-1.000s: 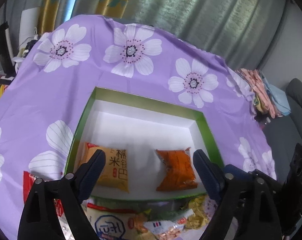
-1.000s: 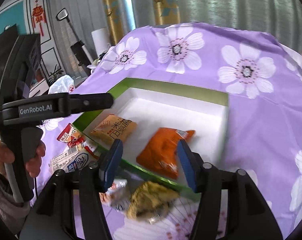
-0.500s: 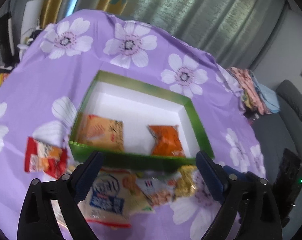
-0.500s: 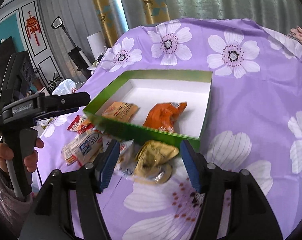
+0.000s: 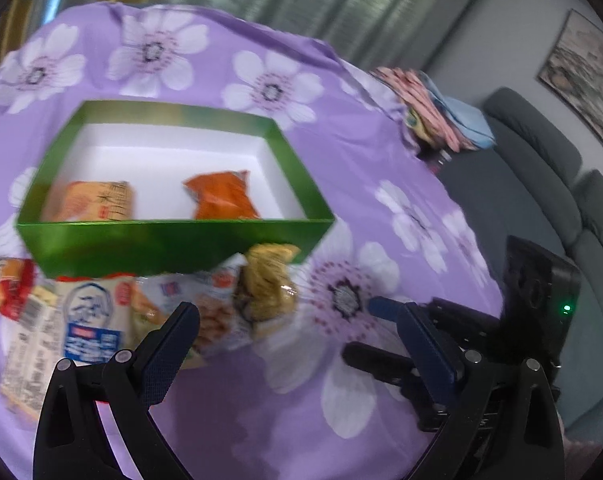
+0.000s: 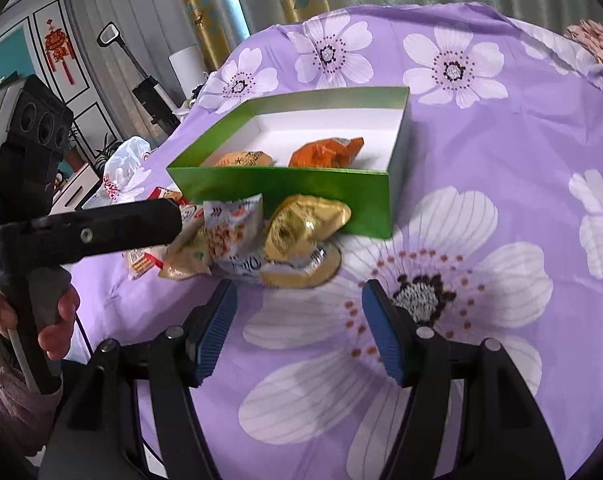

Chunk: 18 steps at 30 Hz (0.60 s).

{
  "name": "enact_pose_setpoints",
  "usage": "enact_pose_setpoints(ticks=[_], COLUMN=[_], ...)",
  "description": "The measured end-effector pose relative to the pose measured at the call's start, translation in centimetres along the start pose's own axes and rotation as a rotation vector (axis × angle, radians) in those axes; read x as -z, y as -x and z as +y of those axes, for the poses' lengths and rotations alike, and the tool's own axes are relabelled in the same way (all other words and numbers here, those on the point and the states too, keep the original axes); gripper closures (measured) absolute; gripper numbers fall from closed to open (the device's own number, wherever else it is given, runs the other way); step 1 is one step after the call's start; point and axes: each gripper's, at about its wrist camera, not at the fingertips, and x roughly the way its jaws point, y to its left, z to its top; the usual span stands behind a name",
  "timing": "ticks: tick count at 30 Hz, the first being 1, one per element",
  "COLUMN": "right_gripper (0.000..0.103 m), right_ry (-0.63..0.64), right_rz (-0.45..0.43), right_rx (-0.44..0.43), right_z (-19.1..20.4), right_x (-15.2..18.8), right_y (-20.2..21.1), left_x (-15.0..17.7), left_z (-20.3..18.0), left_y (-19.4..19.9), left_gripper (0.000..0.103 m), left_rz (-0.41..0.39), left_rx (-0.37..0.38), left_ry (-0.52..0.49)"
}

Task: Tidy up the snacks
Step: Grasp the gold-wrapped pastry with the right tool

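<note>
A green box point(image 5: 173, 240) point(image 6: 285, 188) with a white inside stands on the purple flowered cloth. In it lie an orange packet point(image 5: 221, 196) point(image 6: 325, 152) and a yellow-orange packet point(image 5: 89, 200) point(image 6: 243, 159). Against its near wall lie loose snacks: a gold packet point(image 5: 269, 280) point(image 6: 301, 224), a white peanut packet point(image 5: 213, 304) point(image 6: 231, 228), a large white-and-blue packet point(image 5: 73, 328) and a red packet point(image 5: 1, 288). My left gripper point(image 5: 297, 316) hovers wide open just short of the pile. My right gripper point(image 6: 299, 292) is in front of the gold packet, its jaws opening with nothing between them.
A grey sofa point(image 5: 561, 184) and a heap of folded clothes point(image 5: 433, 112) lie beyond the table's right edge. A white plastic bag point(image 6: 121, 168) sits at the far left corner. A person's hand point(image 6: 57, 320) holds the left gripper's handle.
Both grippers have drawn back from over the box to its near side, so the loose snacks now show ahead of them. The right jaws stand a little wider.
</note>
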Motion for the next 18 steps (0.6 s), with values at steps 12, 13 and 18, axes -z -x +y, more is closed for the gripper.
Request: enact_pose_setpoints(ticks=[12, 13, 18], right_gripper=[0.032, 0.032, 0.031], right_ry=[-0.021, -0.023, -0.035], right_rz=[-0.011, -0.012, -0.011], right_rx=[-0.082, -0.086, -0.104], right_z=[-0.4, -0.5, -1.1], right_x=[0.6, 0.6, 0.5], right_y=[-1.6, -1.7, -2.3], left_x=[0.3, 0.3, 0.2], left_z=[-1.3, -1.4, -1.9], left_y=[-3.4, -3.8, -5.0], left_gripper=[0.005, 0.005, 0.006], left_rz=[0.06, 0.066, 0.084], left_rx=[-0.01, -0.012, -0.006], left_ry=[-0.028, -0.027, -0.039])
